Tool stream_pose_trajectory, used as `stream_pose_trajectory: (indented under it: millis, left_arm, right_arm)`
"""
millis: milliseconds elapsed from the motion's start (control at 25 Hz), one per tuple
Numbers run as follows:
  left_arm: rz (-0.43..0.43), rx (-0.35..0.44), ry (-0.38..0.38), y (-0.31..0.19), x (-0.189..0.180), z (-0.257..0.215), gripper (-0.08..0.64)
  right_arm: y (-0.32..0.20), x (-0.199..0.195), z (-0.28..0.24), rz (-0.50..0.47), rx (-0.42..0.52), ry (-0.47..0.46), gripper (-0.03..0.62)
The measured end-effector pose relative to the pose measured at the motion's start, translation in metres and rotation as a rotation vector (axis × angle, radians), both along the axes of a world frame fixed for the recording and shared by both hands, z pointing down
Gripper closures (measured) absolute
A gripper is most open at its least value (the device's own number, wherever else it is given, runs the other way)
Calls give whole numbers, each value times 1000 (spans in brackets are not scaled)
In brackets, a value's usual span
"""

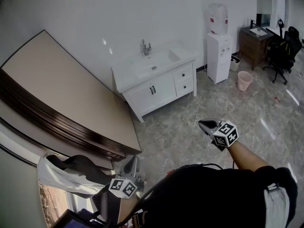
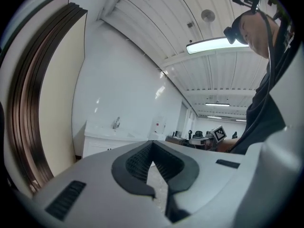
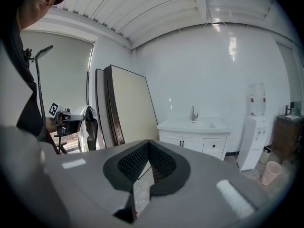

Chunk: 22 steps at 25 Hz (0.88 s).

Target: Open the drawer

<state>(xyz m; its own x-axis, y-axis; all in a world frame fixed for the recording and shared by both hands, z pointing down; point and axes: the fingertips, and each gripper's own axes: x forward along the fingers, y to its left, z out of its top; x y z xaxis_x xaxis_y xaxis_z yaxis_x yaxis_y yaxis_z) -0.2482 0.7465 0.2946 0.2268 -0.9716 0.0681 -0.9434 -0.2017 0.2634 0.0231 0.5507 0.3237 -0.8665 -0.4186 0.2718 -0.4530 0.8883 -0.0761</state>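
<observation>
A white sink cabinet (image 1: pixel 156 82) stands against the far wall, with two small drawers (image 1: pixel 183 80) stacked at its right end, both closed. In the right gripper view the drawers (image 3: pixel 214 150) show under the basin, well beyond the jaws. My right gripper (image 1: pixel 205 125) is held out over the floor, pointing toward the cabinet, some way short of it. Its jaws (image 3: pixel 148 142) are shut with nothing between them. My left gripper (image 1: pixel 131 163) hangs low at the left, near my body. Its pads (image 2: pixel 152 144) meet at the tip, empty. The cabinet (image 2: pixel 102 144) looks small and far in the left gripper view.
Large flat boards (image 1: pixel 61 94) lean on the wall to the left. A water dispenser (image 1: pixel 218 51) and a pink bin (image 1: pixel 244 80) stand right of the cabinet. A desk (image 1: pixel 256 39) and office chair (image 1: pixel 282 51) are at far right. A cloth-draped chair (image 1: pixel 66 172) is beside my left gripper.
</observation>
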Motion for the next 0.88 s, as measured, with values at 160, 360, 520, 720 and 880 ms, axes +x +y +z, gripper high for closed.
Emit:
stream_pose_trajectory:
  millis: [160,360,520,720,880]
  left_arm:
    - [-52,7,-1,-36,20,-8,565]
    - [-71,15,0,-83,61,-13,565]
    - [-80,2,-1,-116,84,-14,565]
    - [-77,-6,-10,-150,105,-11,564]
    - [-63,-13,-13,-166,111,-8,565]
  right_arm:
    - [-52,11,-19,-50,28,-15,597]
    - [-102,37,-23,-89,37,-21,597]
    - [-137,57,-16,-99,20,-19,597]
    - [-172,78,-7,-91,8,-26,597]
    - [-184,86,-1,-85,0,-17,597]
